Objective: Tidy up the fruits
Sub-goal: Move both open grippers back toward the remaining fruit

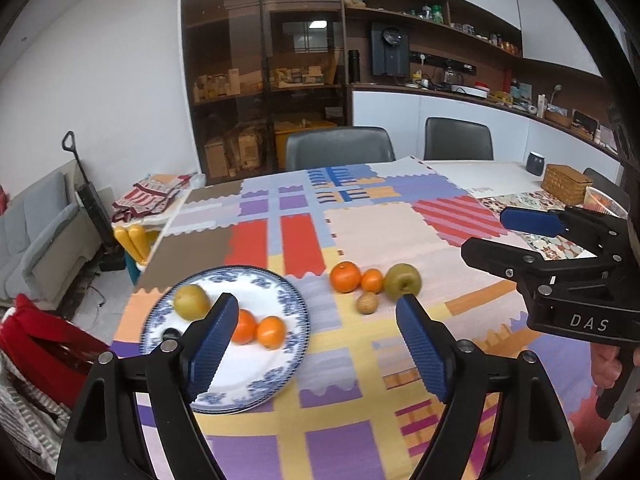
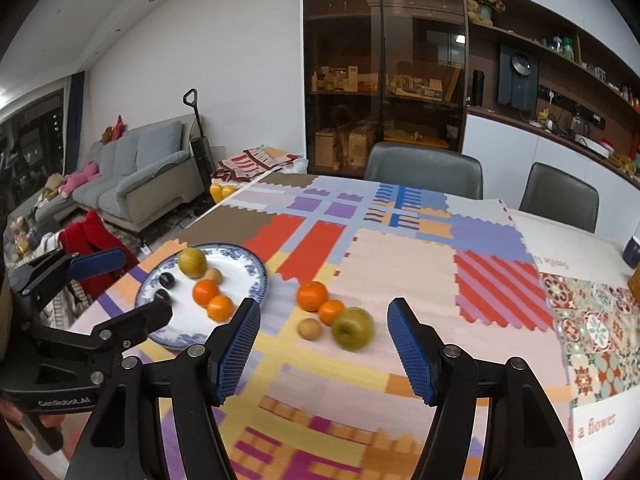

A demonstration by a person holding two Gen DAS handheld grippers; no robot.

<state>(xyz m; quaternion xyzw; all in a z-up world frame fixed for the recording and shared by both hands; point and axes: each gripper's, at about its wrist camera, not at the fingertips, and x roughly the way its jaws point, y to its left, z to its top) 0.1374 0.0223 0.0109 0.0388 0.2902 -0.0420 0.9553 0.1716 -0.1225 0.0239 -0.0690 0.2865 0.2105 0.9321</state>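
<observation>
Both tongs hang released above the bench [image 1: 400, 344], blue pads spread wide and holding nothing: the left tongs [image 1: 316, 340] over the gap between the plate [image 1: 276, 376] and the loose fruit, the right tongs [image 2: 322, 344] facing that loose cluster. On the plate sit a yellow-green pear [image 1: 191, 301] and two oranges [image 1: 270, 332] touching each other. The right wrist view adds what the left pad hides: two dark plums [image 2: 167, 280] near the plate's left rim and a small brown fruit [image 2: 214, 276] just beside the pear. Off the plate, on the patchwork cloth [image 2: 400, 264], a large orange [image 2: 312, 296], a smaller orange [image 2: 331, 312], a green apple [image 2: 353, 328] and a brown kiwi-like fruit [image 2: 309, 329] cluster together. The apple is motion-blurred in the right view. Only the left view shows a wicker basket [image 1: 566, 184] and dark mug [image 1: 535, 163] at the bench's far right.
</observation>
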